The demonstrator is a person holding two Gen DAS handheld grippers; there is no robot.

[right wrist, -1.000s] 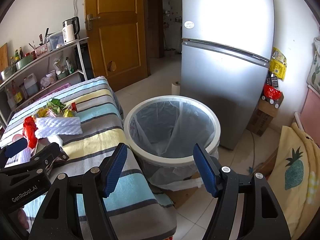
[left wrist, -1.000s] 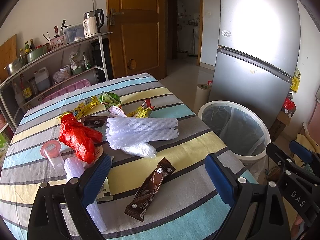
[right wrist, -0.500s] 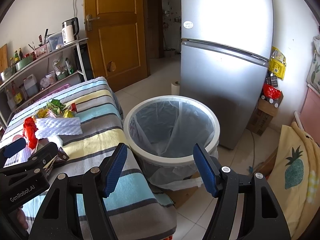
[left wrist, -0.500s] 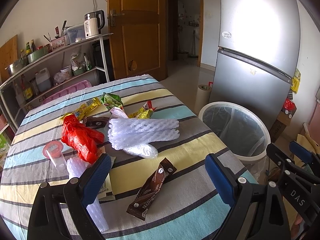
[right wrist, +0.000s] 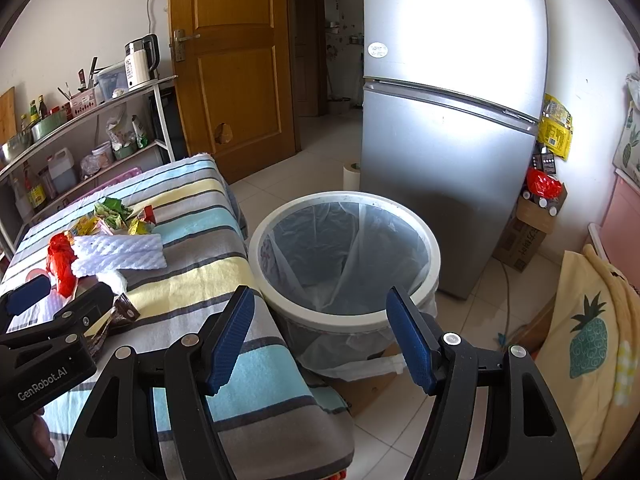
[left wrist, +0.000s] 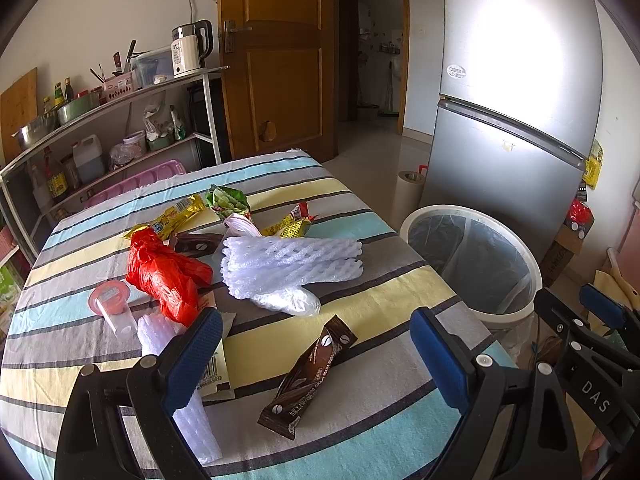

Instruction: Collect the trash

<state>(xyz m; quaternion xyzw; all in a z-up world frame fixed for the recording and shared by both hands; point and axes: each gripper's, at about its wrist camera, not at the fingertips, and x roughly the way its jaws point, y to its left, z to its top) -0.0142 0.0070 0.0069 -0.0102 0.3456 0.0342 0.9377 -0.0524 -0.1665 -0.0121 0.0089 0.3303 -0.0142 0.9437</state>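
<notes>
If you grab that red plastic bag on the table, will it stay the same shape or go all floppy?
Probably floppy: the red plastic bag is thin, crinkled film lying in a loose heap, so it should sag and change shape. It looks very light. Its shiny surface may slip between the pads, so pinching a thick bunch seems safest.

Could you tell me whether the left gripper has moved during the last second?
Yes, slightly: the left gripper has eased back, since the brown snack wrapper and striped tablecloth sit slightly higher between its fingers.

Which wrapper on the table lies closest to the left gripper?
The brown coffee-stick wrapper, lying alone between the left gripper's open fingers; the yellow and green wrappers sit far back behind the white foam netting.
</notes>
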